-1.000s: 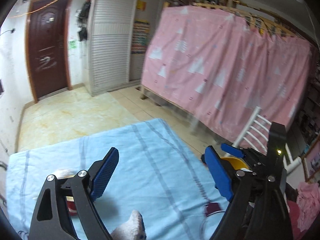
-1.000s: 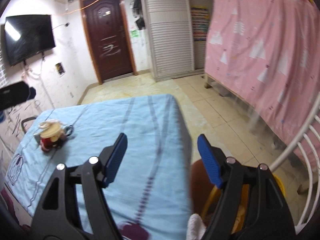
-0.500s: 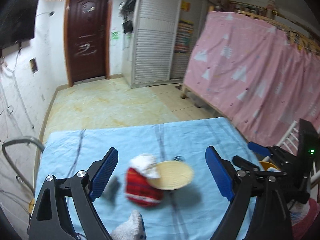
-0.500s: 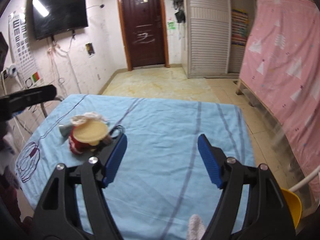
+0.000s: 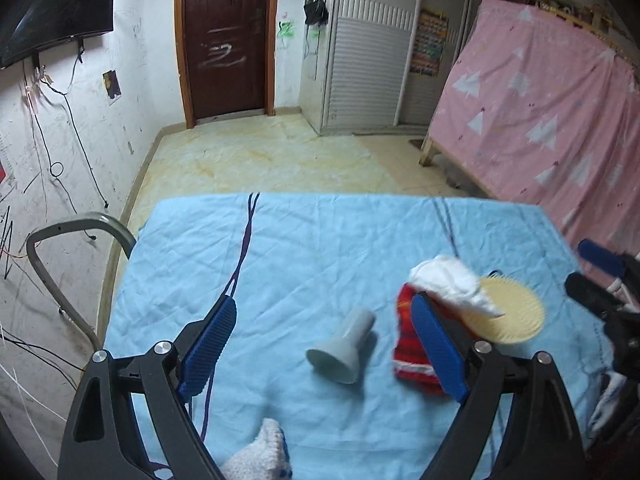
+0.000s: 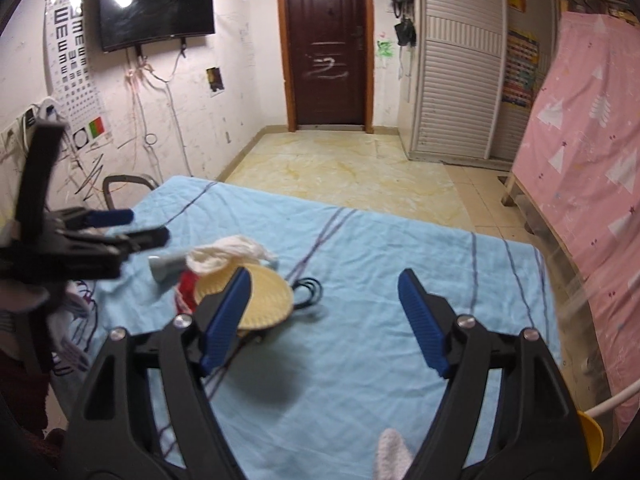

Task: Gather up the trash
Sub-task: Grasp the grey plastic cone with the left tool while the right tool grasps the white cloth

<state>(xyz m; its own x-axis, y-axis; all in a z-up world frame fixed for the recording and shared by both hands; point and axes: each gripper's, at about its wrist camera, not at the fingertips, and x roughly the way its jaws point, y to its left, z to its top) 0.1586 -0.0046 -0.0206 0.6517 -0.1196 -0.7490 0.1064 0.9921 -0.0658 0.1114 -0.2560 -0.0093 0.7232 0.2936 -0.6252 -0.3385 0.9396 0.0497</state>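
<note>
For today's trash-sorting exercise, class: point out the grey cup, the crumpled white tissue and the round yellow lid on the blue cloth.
grey cup (image 5: 345, 345), left wrist view, on its side wall.
crumpled white tissue (image 5: 448, 284), left wrist view, on its bunched middle.
round yellow lid (image 6: 266, 300), right wrist view, on its flat top.

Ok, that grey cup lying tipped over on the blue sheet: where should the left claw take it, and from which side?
Take the grey cup across its narrow base end, which points away toward the door; the wide mouth faces the camera. Come down from above with the open left claw, fingers straddling the cup's sides. It lies apart from the red packet, so there should be room for the fingers.
</note>
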